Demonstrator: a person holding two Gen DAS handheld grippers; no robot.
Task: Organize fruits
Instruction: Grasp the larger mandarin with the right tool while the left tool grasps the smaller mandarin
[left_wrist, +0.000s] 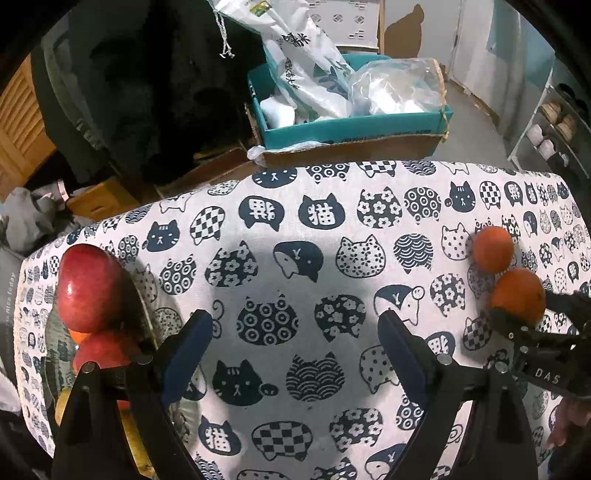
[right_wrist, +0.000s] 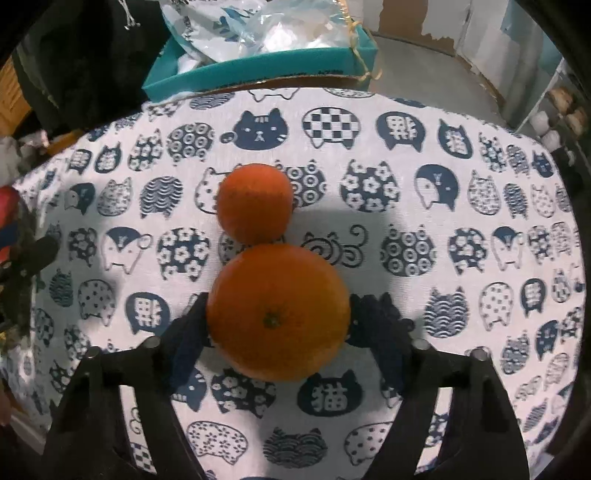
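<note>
Orange skin filled the space between my right gripper's (right_wrist: 277, 317) fingers: the larger orange (right_wrist: 277, 312), stem scar facing the camera, sat with a dark pad pressed against each flank, so I read the grip as clenched on it. Just beyond the fingertips a smaller orange (right_wrist: 254, 202) lay on the cat-print cloth (right_wrist: 461, 206), touching the gripped one. From my left gripper's (left_wrist: 295, 332) camera both oranges showed far off to the right of its fingers, with the right tool's black tips around the nearer fruit. My left fingers stood wide apart and released, nothing between them but patterned cloth. Off to their left a red apple (left_wrist: 90, 288) sat piled with other fruit in what looked like a clear glass bowl (left_wrist: 55, 354). Past the cloth's far edge, beyond both sets of fingers, a teal box (left_wrist: 354, 129) held plastic bags.
</note>
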